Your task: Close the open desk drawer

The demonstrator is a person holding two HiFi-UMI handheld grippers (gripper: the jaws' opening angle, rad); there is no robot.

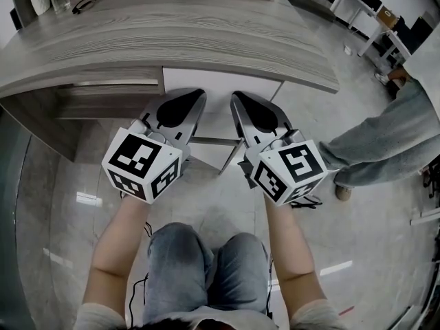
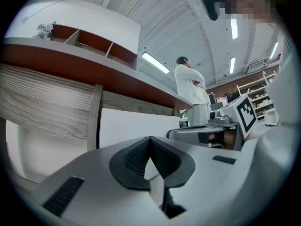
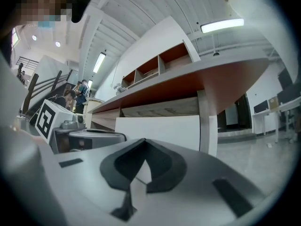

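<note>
Left gripper and right gripper both have jaws pressed together on nothing, tips pointing at the white flat-fronted desk drawer close ahead, its long axis crosswise, front facing them.

Left gripper, right gripper, seemingly closed

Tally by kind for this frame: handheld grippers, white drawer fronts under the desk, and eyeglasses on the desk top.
Grey two-jaw handheld grippers with marker cubes: 2 (left gripper, right gripper)
White flat drawer front under the wood-grain desk: 1
Black-framed eyeglasses on the desk top: 1
Total: 4
</note>
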